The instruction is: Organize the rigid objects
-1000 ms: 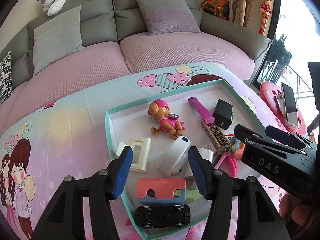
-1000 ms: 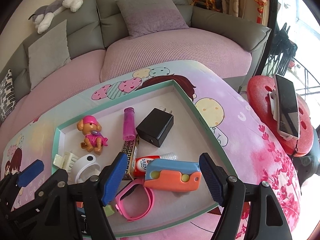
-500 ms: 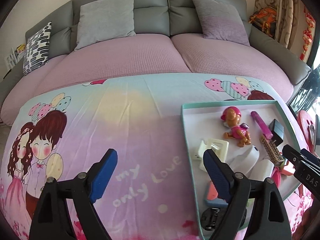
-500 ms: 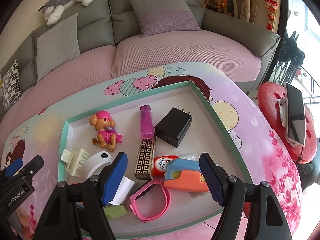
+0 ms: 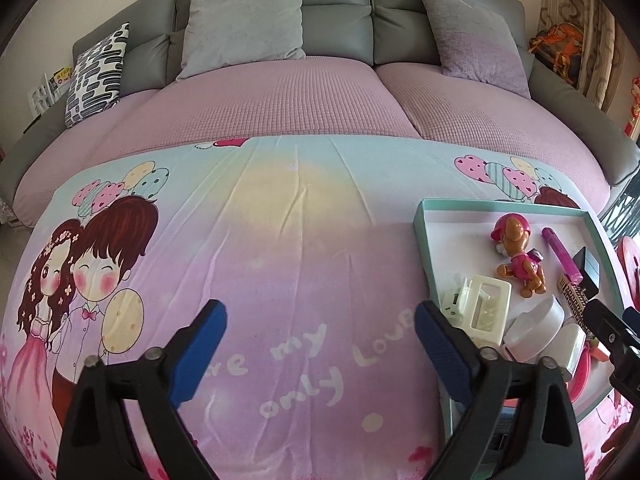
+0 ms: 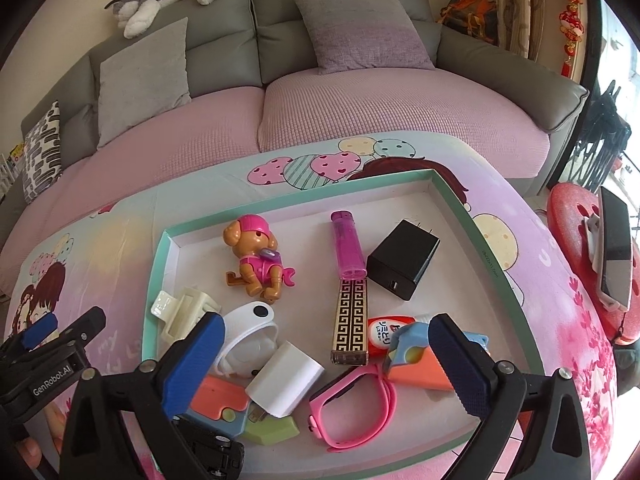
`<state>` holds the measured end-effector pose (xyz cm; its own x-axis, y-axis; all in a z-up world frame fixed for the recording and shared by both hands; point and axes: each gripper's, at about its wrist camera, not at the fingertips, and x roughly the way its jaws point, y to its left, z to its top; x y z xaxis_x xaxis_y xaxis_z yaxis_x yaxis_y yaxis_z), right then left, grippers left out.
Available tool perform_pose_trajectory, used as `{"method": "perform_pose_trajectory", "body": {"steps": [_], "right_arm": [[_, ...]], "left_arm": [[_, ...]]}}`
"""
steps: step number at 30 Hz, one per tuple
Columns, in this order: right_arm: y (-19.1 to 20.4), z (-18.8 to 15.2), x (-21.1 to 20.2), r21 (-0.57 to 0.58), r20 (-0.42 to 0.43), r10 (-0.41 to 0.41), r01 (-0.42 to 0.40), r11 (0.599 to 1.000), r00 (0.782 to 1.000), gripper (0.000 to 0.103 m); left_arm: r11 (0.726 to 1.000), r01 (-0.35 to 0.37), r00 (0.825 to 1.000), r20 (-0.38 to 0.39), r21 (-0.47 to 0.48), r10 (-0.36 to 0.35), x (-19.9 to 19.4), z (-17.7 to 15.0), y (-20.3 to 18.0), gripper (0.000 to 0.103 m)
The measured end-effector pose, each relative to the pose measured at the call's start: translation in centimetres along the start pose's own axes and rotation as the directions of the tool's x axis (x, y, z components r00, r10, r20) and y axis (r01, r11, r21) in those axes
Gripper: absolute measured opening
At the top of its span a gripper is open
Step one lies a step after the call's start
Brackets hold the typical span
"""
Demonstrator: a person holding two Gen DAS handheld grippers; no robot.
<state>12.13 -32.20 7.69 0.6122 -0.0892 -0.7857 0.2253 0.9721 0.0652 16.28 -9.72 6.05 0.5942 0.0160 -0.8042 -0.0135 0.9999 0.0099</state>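
Observation:
A teal-rimmed tray (image 6: 494, 258) on the printed tablecloth holds a toy puppy (image 6: 256, 262), a pink lighter (image 6: 347, 243), a black charger (image 6: 403, 265), a gold-patterned box (image 6: 351, 322), a pink watch band (image 6: 352, 410), a white charger cube (image 6: 285, 378), a cream hair clip (image 6: 182, 312) and an orange-and-blue case (image 6: 420, 364). My right gripper (image 6: 326, 364) is open and empty above the tray's near side. My left gripper (image 5: 318, 354) is open and empty over bare tablecloth, left of the tray (image 5: 424, 236). The left gripper also shows in the right wrist view (image 6: 44, 332).
A grey sofa with pink seat covers (image 5: 280, 100) and cushions curves behind the table. A red stool (image 6: 576, 220) with a phone (image 6: 616, 248) stands to the right. A black toy car (image 6: 212, 452) lies at the tray's near left corner.
My left gripper has swung left, off the tray and over the bare tablecloth. My right gripper has pulled back slightly over the tray. Both stay open.

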Motion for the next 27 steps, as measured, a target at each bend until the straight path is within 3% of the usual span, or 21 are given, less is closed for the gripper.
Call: {"method": "perform_pose_trajectory", "body": {"steps": [5, 14, 27], "right_arm": [[0.4, 0.0, 0.2, -0.007, -0.001, -0.001, 0.001, 1.0, 1.0, 0.103], [1.7, -0.4, 0.4, -0.026, -0.006, 0.018, -0.018, 0.999, 1.0, 0.103], [3.0, -2.0, -1.5, -0.036, -0.012, 0.053, -0.054, 0.998, 0.999, 0.103]], "left_arm": [[0.999, -0.042, 0.999, 0.012, -0.027, 0.042, 0.2, -0.1, 1.2, 0.102], [0.998, -0.031, 0.999, 0.041, -0.051, 0.033, -0.5, 0.0, 2.3, 0.102], [0.997, -0.008, 0.995, 0.101, -0.081, 0.017, -4.3, -1.3, 3.8, 0.102]]}}
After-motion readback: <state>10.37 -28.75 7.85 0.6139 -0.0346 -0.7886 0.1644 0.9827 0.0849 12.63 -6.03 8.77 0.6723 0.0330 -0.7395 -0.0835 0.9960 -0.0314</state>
